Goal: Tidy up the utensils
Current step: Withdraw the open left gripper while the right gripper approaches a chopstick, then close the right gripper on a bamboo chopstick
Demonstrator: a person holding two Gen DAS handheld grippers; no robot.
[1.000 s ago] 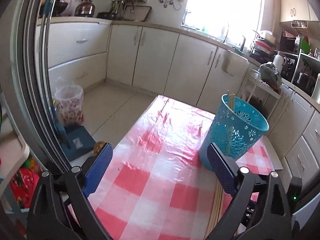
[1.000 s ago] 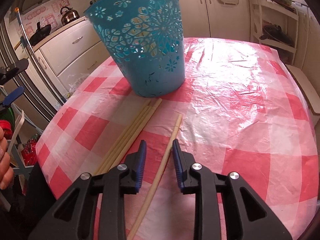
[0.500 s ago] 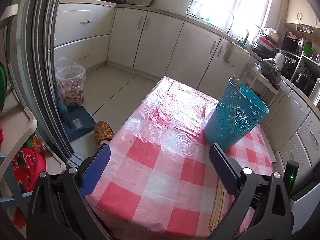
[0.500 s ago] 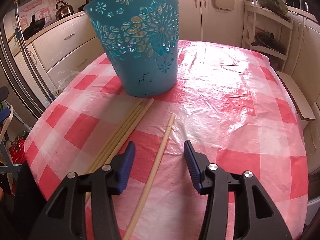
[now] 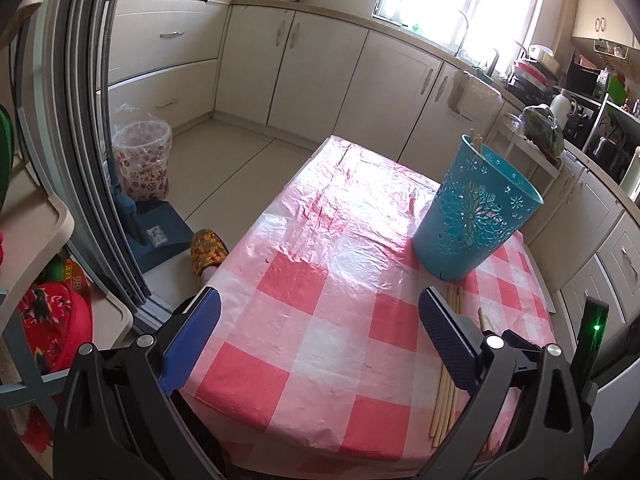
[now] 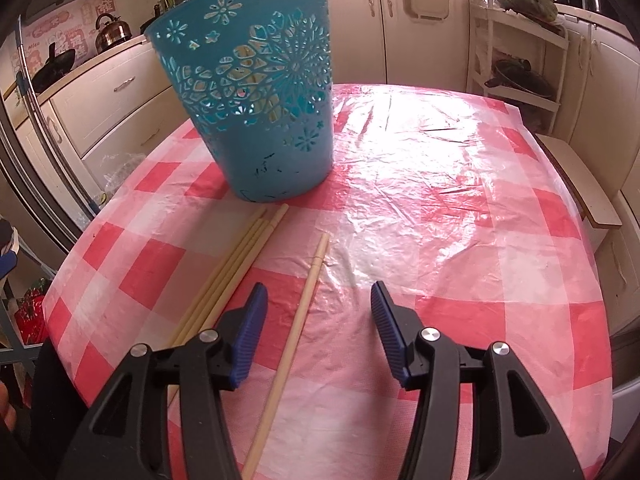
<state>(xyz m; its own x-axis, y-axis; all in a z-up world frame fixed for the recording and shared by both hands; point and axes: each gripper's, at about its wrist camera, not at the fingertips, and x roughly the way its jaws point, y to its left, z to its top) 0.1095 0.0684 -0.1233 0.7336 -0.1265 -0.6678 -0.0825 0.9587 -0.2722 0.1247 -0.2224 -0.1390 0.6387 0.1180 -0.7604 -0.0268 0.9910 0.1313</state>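
Opening over the checked tablecloth (image 6: 440, 208), right gripper (image 6: 318, 300) with single chopstick (image 6: 298, 320) lying loose between the pads, untouched. Blue basket (image 6: 256, 92) at twelve o'clock, chopstick bundle (image 6: 232, 264) at ten. Left gripper (image 5: 320, 316) wide, holding nothing.

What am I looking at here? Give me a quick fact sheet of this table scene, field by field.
Surface: table under a red-and-white checked plastic cloth
Container: blue cut-out basket, upright, chopstick tips showing at its rim
Loose chopsticks: a bundle lying flat, plus a single chopstick beside it
Right gripper: jaws opening, single chopstick between them, not pressed
Left gripper: open, empty
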